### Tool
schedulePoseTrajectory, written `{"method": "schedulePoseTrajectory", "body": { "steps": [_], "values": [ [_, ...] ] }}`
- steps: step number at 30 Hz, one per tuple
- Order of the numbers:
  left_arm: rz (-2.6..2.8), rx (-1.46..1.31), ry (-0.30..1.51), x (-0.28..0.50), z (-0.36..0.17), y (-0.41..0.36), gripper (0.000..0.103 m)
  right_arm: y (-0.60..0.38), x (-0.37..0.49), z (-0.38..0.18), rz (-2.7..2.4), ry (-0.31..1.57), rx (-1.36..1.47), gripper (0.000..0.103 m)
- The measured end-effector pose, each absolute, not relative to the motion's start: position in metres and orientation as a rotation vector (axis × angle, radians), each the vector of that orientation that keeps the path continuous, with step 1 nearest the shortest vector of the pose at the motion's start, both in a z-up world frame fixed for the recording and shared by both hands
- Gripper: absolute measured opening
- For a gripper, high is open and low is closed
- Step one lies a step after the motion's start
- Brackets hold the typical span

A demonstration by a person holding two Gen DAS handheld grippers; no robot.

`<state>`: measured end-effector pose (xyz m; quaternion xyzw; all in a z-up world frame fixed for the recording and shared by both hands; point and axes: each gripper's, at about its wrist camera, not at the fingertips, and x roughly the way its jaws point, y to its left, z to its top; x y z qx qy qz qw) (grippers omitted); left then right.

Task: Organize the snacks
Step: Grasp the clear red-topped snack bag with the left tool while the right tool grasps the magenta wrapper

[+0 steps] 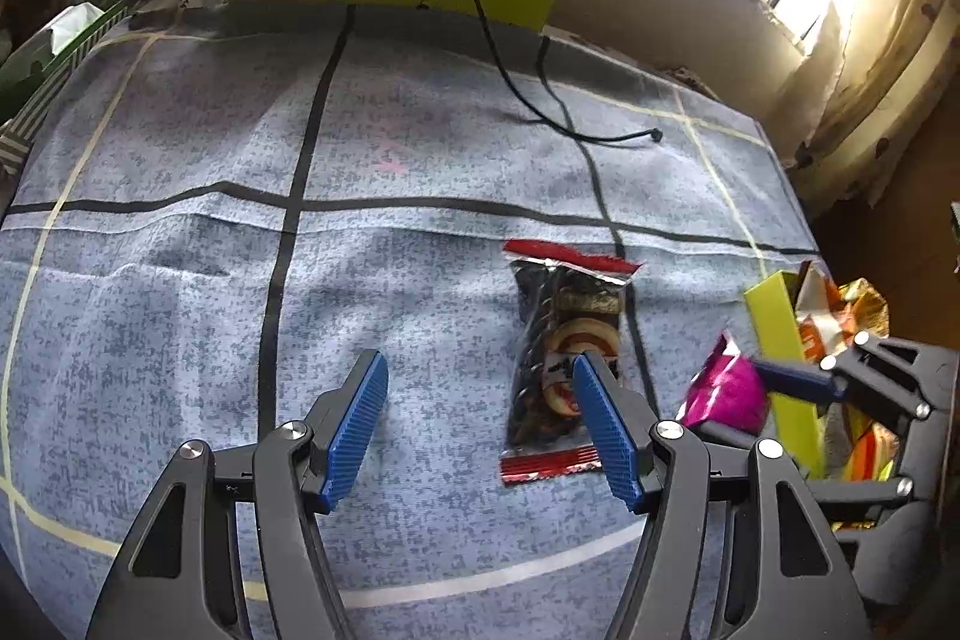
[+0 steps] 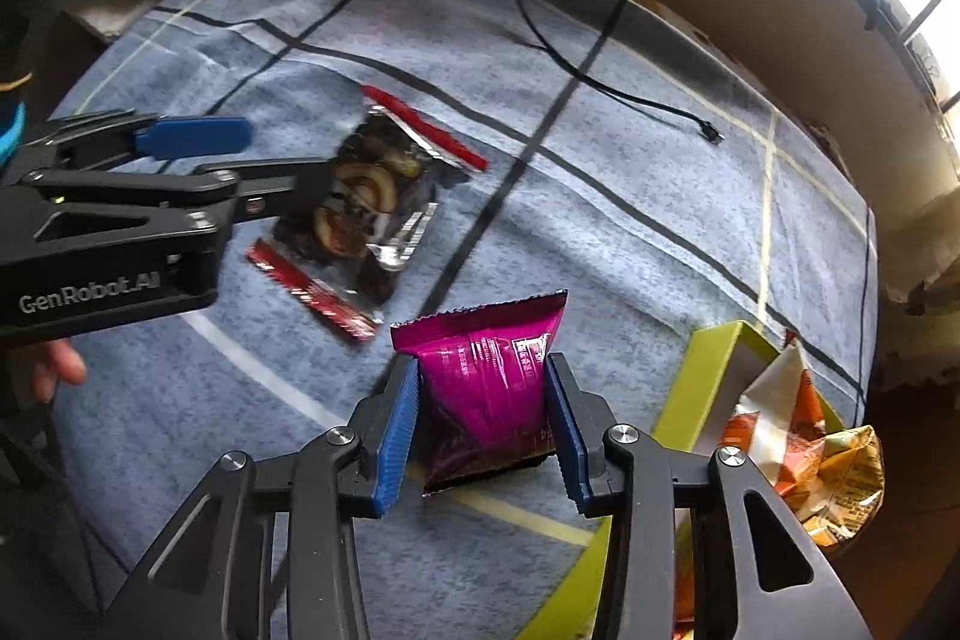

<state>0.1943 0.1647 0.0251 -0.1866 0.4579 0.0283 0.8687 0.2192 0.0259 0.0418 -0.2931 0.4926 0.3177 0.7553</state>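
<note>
Right hand-held gripper pinches one magenta packet; one clear packet lies beside.

We cannot read the print on the magenta snack packet; it is too small, and in the left wrist view the packet is motion-blurred. The left gripper hides part of the clear biscuit packet. The lime-green box at the tabletop's right edge is cut off below, its orange wrappers jumbled beyond telling apart.

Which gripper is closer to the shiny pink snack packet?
Right. The right gripper has the pink packet pinched between its blue fingers. The left gripper hangs open off to the side, over the clear cookie packet.
</note>
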Motion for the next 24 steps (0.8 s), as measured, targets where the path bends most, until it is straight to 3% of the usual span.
{"method": "schedulePoseTrajectory", "body": {
  "steps": [24],
  "values": [
    [0.018, -0.284, 1.011, 0.234, 0.017, 0.134, 0.065, 0.021, 0.212, 0.027, 0.733, 1.109, -0.586, 0.042]
  ]
}}
